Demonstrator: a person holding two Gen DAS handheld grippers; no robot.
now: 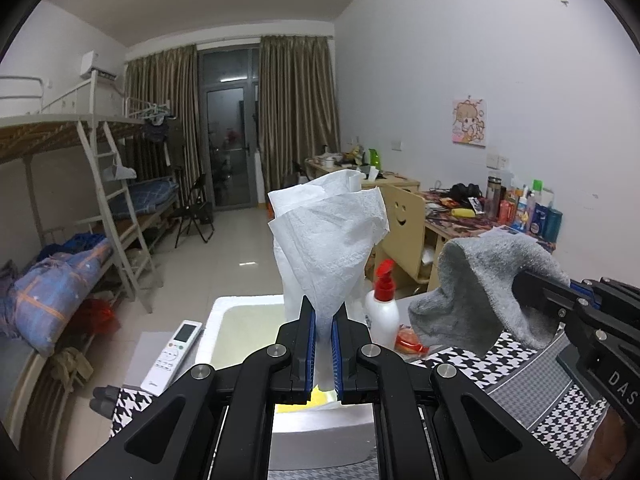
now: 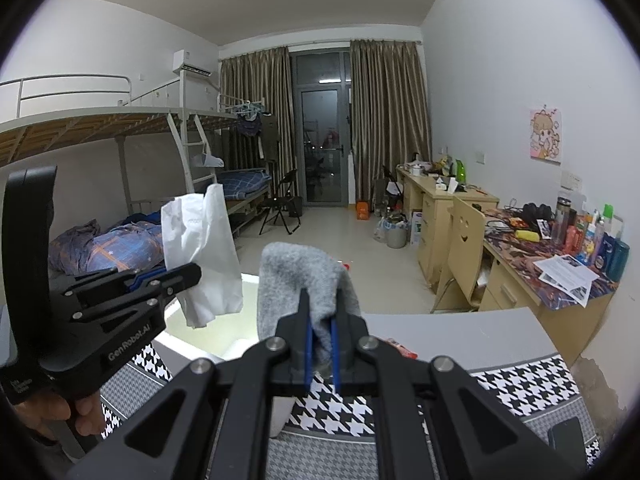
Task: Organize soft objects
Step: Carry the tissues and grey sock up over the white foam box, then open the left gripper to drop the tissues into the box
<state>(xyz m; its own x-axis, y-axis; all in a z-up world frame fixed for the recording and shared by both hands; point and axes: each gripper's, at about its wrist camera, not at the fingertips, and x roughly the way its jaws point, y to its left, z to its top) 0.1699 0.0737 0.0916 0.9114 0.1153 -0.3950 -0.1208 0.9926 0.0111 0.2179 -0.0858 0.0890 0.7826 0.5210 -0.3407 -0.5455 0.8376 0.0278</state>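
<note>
**Two grippers, each holding a soft object above the table**

Left gripper point(image 1: 323, 312): jaws clamped on a white paper towel point(image 1: 328, 236), raised over a white foam box point(image 1: 224, 320). Right gripper point(image 2: 321, 312): jaws clamped on a grey sock point(image 2: 304, 276), held beside it above the houndstooth cloth point(image 2: 520, 384).

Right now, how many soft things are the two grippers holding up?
2. A crumpled white paper towel is pinched in the left gripper; a fuzzy grey sock in the right gripper. More may lie hidden below.
</note>
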